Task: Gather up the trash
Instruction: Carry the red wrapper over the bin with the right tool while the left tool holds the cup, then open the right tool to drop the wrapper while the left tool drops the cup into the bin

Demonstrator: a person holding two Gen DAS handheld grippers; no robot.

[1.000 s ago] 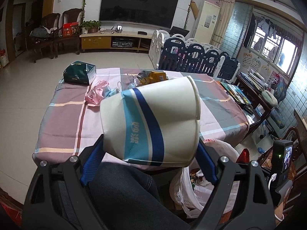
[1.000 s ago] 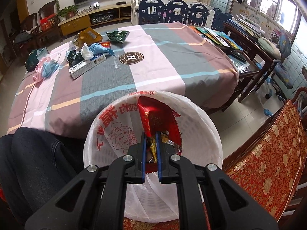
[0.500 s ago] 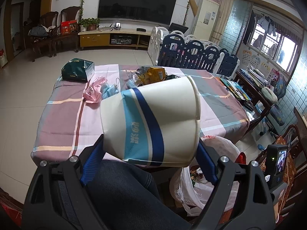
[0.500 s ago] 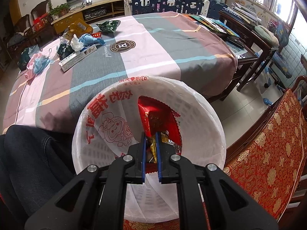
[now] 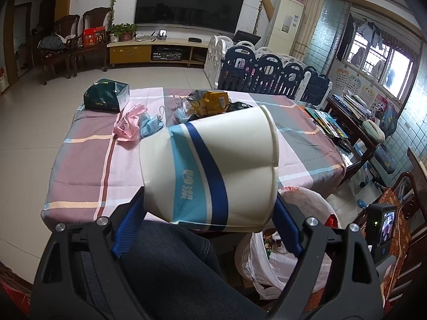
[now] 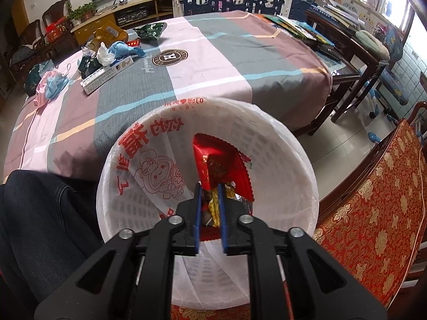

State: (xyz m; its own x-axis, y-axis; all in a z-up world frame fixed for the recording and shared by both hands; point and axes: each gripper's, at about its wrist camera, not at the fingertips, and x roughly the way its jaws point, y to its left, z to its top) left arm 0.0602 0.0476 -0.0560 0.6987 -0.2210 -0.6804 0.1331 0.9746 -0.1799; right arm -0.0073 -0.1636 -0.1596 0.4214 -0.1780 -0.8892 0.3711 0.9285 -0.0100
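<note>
My left gripper (image 5: 208,208) is shut on a crushed white paper cup (image 5: 210,170) with blue bands, held on its side above my lap. My right gripper (image 6: 209,189) is over the mouth of a white bin (image 6: 299,165) lined with a printed plastic bag. Its jaws are nearly closed on a red snack wrapper (image 6: 216,160) that hangs inside the bin. The bin also shows low right in the left wrist view (image 5: 315,202). More trash lies on the table: a pink and blue bag heap (image 6: 52,85), a long white box (image 6: 106,73), a green wrapper (image 6: 150,30), a yellow packet (image 5: 213,101).
A striped cloth covers the table (image 6: 213,61). A dark green box (image 5: 106,96) sits at its far left corner. A red patterned seat (image 6: 373,213) is at my right. A dark side table with books (image 6: 333,34) stands beyond. My denim-clad leg (image 5: 170,266) is below the grippers.
The right gripper with the red wrapper and the bin's mouth have come closer together, the wrapper now lower inside the bin. The left gripper has lifted slightly with the cup.
</note>
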